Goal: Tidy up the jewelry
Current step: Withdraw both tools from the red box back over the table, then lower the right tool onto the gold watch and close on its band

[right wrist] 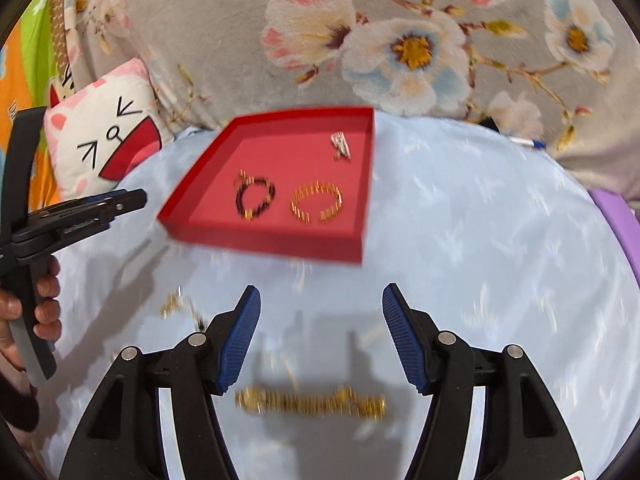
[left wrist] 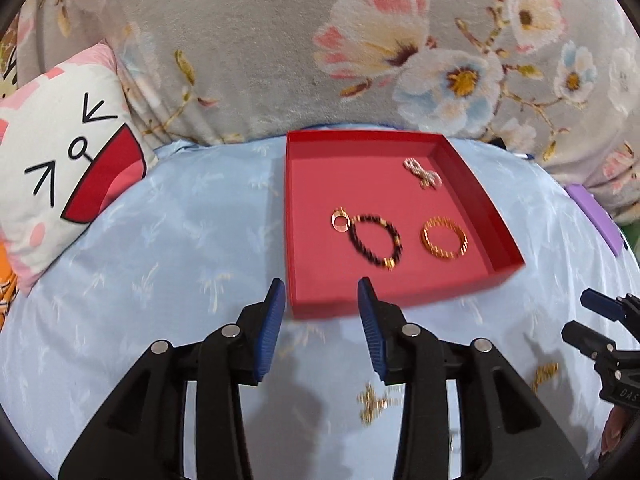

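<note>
Gold chain [right wrist: 310,400] lies on the sheet just below the empty right tool [right wrist: 320,300], fingers apart.

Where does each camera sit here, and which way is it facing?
Left wrist: on the left tool, looking forward past its open fingers at the red tray; the right tool shows at the right edge.
Right wrist: on the right tool, above a gold chain; the left tool and hand show at left.
Shared: tray, beaded bracelet, gold bangle, cat pillow.
</note>
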The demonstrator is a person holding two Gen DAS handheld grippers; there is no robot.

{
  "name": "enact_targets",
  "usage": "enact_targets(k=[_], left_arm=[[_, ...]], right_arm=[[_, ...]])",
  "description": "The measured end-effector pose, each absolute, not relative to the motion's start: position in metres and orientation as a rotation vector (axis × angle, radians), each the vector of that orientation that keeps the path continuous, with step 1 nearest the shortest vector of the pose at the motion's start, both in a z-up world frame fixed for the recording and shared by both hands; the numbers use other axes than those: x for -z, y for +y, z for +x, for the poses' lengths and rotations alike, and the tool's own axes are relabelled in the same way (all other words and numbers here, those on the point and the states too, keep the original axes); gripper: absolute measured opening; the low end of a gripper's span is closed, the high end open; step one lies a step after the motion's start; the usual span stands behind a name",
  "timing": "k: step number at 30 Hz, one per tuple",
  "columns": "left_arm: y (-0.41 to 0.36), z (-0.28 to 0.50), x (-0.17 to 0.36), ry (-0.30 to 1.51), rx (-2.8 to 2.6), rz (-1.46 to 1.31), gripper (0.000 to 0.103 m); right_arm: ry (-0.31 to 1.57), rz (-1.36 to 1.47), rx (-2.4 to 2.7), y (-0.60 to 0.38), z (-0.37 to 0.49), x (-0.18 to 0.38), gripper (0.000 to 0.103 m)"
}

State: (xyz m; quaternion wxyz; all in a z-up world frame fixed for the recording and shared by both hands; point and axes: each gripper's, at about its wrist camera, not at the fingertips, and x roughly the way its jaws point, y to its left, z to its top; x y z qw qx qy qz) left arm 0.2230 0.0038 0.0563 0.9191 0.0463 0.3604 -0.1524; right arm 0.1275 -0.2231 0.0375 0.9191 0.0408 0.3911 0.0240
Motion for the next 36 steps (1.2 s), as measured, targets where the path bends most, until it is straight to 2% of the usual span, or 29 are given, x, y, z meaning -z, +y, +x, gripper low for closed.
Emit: enact_targets(k=[5, 9, 24, 36], left_arm=[[0.01, 0.181, -0.033, 0.768, 0.345, 0.095, 0.042], [0.011, 0.158, -0.014, 0.793, 0.353, 0.109, 0.042], [0.024, 0.122, 0.01, 0.8, 0.348, 0.109, 0.047], [0.034, 0.113, 0.019, 0.833, 0.355, 0.088, 0.049]], right_arm=[[0.834, 0.098, -0.122, -0.221, 0.101, -0.013, 0.062], [0.832, 0.038, -0.195, -0.207, 0.096, -0.002, 0.063], [0.91, -0.106, -0.34, -0.174, 0.106, 0.026, 0.062], [0.938, -0.123, -0.325, -0.167, 0.076, 0.027, 0.04]])
